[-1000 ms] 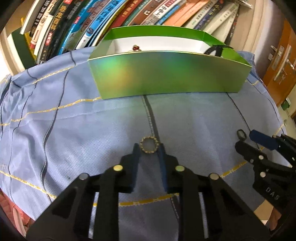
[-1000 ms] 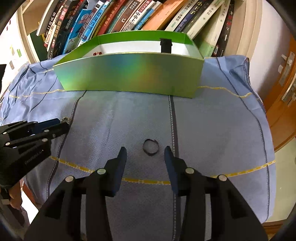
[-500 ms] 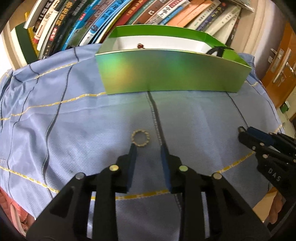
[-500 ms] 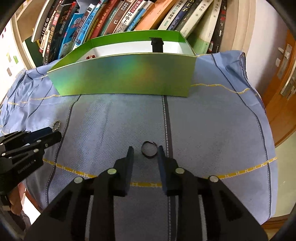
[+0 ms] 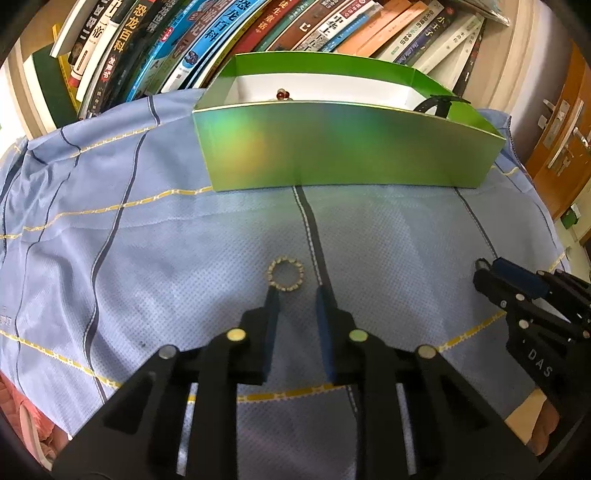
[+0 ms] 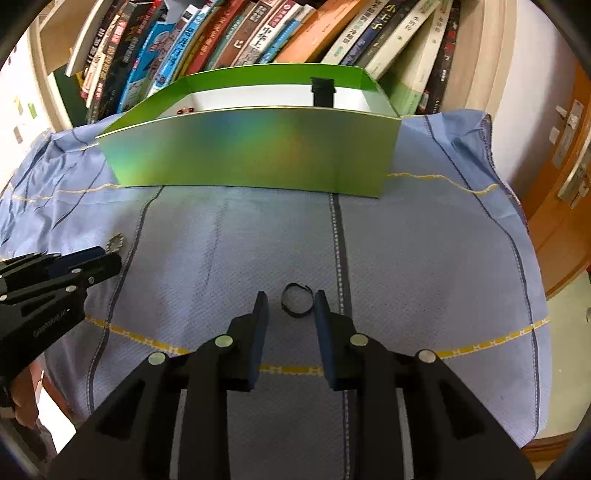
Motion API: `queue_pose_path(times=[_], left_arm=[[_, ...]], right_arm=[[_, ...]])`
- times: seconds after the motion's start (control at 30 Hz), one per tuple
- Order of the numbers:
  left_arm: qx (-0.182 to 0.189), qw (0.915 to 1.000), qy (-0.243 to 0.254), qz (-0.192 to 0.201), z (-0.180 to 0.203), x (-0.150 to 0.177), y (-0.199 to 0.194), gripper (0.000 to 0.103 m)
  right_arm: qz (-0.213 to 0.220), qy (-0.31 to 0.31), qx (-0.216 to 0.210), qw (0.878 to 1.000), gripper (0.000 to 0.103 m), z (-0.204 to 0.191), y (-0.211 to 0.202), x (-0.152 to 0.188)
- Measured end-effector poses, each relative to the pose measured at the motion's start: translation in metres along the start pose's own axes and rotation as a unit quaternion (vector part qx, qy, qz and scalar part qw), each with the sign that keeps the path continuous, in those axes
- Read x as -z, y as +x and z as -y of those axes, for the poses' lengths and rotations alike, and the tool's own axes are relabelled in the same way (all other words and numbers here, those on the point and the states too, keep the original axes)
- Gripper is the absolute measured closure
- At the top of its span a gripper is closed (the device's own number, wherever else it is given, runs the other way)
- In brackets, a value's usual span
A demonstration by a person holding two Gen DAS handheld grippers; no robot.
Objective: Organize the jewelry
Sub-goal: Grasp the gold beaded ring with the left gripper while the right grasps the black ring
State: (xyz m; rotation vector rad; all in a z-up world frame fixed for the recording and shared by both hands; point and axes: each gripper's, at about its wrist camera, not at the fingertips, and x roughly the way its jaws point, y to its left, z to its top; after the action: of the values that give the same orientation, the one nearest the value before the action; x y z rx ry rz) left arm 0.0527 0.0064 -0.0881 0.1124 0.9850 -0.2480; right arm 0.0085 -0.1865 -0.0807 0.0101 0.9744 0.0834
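Observation:
A gold beaded ring [image 5: 285, 275] lies on the blue cloth just ahead of my left gripper [image 5: 297, 295], nearest the left fingertip; the gripper is open and empty. The ring also shows in the right wrist view [image 6: 115, 243]. A thin dark ring [image 6: 295, 300] lies between the tips of my right gripper [image 6: 290, 300], which is open around it without closing on it. The right gripper also shows in the left wrist view [image 5: 484, 271]. A green open box [image 5: 343, 147] stands behind, holding red beads [image 5: 282, 95] and a black item [image 6: 323, 92].
A blue checked cloth [image 6: 424, 240] covers the table. A row of leaning books [image 5: 221, 33] stands behind the box. A wooden door [image 5: 561, 140] is at the right. The cloth's front edge drops off near me.
Both grippers narrowed their openings. The left gripper shifted right so the beaded ring sits by its left fingertip. The right gripper advanced until the dark ring sits between its tips.

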Motion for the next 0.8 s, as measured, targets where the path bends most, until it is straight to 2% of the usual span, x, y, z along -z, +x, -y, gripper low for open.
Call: queue_pose_path(times=[0.1,0.17,0.43,0.5,0.57,0.67,0.8], left_arm=[[0.000,1.0000,-0.001,-0.001,-0.0024,-0.0001,0.0006,0.082],[-0.001,1.0000,-0.002,0.000,-0.0029,-0.0009,0.0014,0.081],[-0.015,0.9999,-0.002,0.008,0.0016,-0.0055,0.0064,0.078],[-0.015,0.9998,-0.005,0.009,0.0012,-0.0063,0.0071,0.079],[-0.018,0.9998,-0.004,0.011,0.0007,-0.0067,0.0075,0.084],[-0.018,0.9997,-0.004,0.012,0.0007,-0.0067,0.0075,0.084],[-0.019,0.9998,-0.001,0.012,0.0009,-0.0051,0.0067,0.084]], right_arm=[[0.001,-0.001,0.003,1.000,0.075,-0.0005,-0.0015,0.0018],[0.003,-0.003,0.005,1.000,0.063,-0.0023,-0.0022,0.0027],[0.009,0.006,0.015,1.000,0.062,-0.0060,0.0017,0.0005],[0.011,0.004,0.020,1.000,0.065,-0.0071,0.0021,0.0002],[0.012,0.004,0.018,1.000,0.073,-0.0069,0.0020,-0.0002],[0.011,0.002,0.014,1.000,0.083,-0.0066,0.0020,-0.0009],[0.010,-0.003,0.009,1.000,0.083,-0.0069,0.0012,-0.0007]])
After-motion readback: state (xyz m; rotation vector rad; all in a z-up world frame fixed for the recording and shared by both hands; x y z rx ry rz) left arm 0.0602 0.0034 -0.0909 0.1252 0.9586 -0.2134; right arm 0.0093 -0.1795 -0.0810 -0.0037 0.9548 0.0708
